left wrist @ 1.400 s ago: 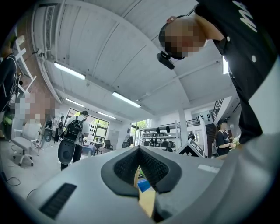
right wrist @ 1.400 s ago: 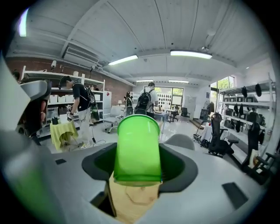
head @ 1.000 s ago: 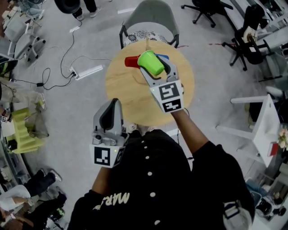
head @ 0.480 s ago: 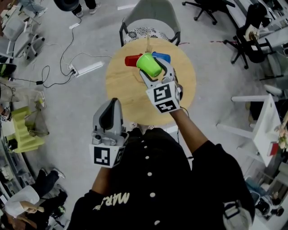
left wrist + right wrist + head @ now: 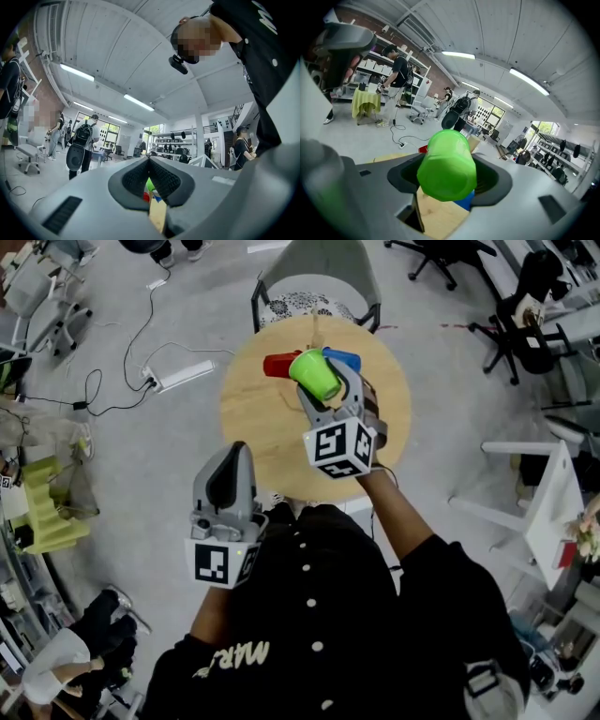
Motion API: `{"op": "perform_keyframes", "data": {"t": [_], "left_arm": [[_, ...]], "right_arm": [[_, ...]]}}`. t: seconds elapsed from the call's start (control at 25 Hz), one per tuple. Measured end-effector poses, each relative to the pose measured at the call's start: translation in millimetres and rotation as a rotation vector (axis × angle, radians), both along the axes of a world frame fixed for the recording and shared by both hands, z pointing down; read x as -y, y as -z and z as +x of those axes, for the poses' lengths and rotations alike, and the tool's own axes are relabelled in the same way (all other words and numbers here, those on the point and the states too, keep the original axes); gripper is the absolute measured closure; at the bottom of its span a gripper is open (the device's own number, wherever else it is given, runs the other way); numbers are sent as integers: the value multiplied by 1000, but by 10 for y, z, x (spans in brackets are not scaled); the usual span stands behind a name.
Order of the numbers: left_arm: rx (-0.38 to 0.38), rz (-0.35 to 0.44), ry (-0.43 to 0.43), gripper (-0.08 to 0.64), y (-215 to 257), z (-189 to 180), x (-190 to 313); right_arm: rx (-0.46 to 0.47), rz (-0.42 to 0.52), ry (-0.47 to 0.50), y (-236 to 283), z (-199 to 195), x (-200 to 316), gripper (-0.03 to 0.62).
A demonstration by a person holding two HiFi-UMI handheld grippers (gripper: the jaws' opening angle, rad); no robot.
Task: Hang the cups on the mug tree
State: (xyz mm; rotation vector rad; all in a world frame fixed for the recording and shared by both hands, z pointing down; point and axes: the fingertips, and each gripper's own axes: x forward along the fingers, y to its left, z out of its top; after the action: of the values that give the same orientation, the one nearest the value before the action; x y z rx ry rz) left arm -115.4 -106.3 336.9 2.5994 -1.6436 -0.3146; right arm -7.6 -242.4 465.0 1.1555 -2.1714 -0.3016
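Holding the green cup by its sides, the right gripper has its jaws spread wide around the body and pressed against it. The cup's long axis runs along the gripper's own line. In the right gripper view the closed base faces the camera, so the mouth should point away, toward the mug tree.

That tree is the landmark. Its wooden post shows just past the cup's far end in the right gripper view, a little to the right of it. In the head view the cup sits just on the person's side of the tree, above the round table, with 2 cups already at the tree: a red cup just left of it and a blue cup just right. The green cup lies between them and looks close to both; touching or not, I cannot tell.

The handle shows in neither view, so which way it faces is unknown, and the hanging turns on that. The right gripper is the nearer one by far. The left gripper hangs well back from the tree, near the person's body, jaws together and empty.
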Motion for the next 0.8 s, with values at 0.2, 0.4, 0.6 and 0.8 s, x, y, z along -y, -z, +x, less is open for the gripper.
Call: {"op": "perform_keyframes", "data": {"t": [0.2, 0.4, 0.6, 0.8], "left_arm": [[-4, -3, 0, 566, -3, 2, 17], [-2, -3, -4, 566, 17, 15, 36], [5, -8, -3, 566, 7, 47, 53], [21, 9, -6, 566, 115, 97, 73]], "right_arm": [[24, 18, 9, 25, -26, -17, 275], [48, 20, 21, 68, -41, -24, 250], [109, 32, 46, 184, -47, -113, 210], [278, 56, 57, 526, 99, -365, 211]]}}
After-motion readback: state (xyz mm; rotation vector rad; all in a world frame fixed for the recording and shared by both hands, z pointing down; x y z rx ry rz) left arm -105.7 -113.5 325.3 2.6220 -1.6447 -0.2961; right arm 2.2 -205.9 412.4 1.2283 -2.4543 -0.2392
